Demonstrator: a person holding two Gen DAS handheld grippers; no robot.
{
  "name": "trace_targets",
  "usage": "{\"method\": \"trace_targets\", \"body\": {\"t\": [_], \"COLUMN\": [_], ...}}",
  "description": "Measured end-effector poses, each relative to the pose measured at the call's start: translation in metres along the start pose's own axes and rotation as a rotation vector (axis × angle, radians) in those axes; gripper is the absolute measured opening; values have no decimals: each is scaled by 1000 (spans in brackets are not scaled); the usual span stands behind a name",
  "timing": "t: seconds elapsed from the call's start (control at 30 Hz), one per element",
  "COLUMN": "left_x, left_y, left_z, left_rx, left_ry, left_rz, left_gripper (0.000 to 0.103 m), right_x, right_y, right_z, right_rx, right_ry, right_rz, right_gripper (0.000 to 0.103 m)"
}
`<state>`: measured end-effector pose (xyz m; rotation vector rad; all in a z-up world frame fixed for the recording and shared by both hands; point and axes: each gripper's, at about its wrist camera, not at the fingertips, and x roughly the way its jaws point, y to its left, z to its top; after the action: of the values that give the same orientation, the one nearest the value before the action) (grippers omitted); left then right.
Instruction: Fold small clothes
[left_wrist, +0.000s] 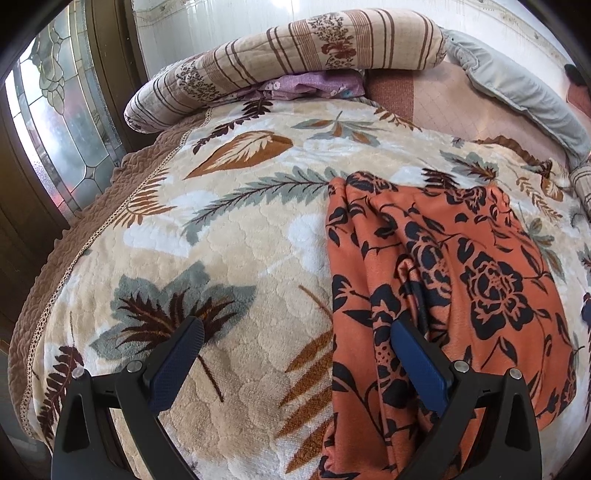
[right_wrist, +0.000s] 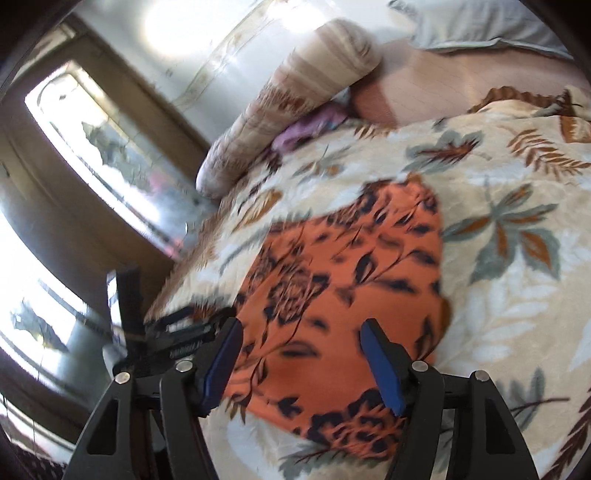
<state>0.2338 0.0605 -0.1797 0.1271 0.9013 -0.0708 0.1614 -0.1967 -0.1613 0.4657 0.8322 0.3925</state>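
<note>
Big picture first: the leaf-print blanket (left_wrist: 229, 236) covers the whole bed, plush and quilted, and that matters, because a soft, grippy surface like that can come up with whatever gets pinched off it. On it lies the orange floral garment (left_wrist: 461, 266), spread but rumpled, a raised fold running down near its left edge, its near end spilling towards the bed's front edge. Behind it, the striped pillow (left_wrist: 295, 48) and a grey cushion (left_wrist: 524, 88) sit well clear.

Now the tools. The left gripper (left_wrist: 295, 354) hangs wide open, holding nothing, straddling the garment's left border: one finger over bare blanket, the other over the orange cloth. Close here and it may bite blanket pile along with the hem, or only the top layer of that ridge, leaving the fold lopsided.

The right gripper (right_wrist: 301, 362) is spread open too and empty, over the garment's near portion. Its view is smeared with motion, so a quick grab risks missing the edge altogether. And with cloth hanging near the front, a careless tug could drag it off the bed
</note>
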Motion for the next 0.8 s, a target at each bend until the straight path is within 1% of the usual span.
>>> {"method": "trace_targets", "body": {"t": [0.07,0.1,0.17,0.2,0.27,0.33,0.43,0.6,0.67,0.8], "left_x": [3,3,3,3,2,1,1,-1,-1,0], "left_y": [-1,-1,0,1,2,2,3,2,2,1], "left_z": [-1,-1,-2,-2,-2,-2,-2,0,1,3], "left_rx": [4,5,4,3,1,1,-1,-3,-6,-8], "left_ry": [12,15,15,15,13,12,9,3,1,1], "left_rz": [4,3,1,-1,-6,-7,-10,-11,-11,-13], "left_gripper": [101,102,102,102,102,101,101,101,101,101], "right_x": [19,29,30,28,23,16,6,-4,-4,-2], "right_y": [-2,-7,-5,-2,1,-2,-9,-22,-30,-45], "right_z": [-10,-15,-18,-16,-10,-4,6,16,18,19], "right_rx": [21,39,21,16,20,36,60,108,142,194], "right_ry": [84,120,100,104,95,60,16,-9,-10,-1], "right_rz": [-28,-52,-73,-80,-75,-68,-95,-142,-157,-197], "right_gripper": [69,67,66,66,68,68,68,69,71,71]}}
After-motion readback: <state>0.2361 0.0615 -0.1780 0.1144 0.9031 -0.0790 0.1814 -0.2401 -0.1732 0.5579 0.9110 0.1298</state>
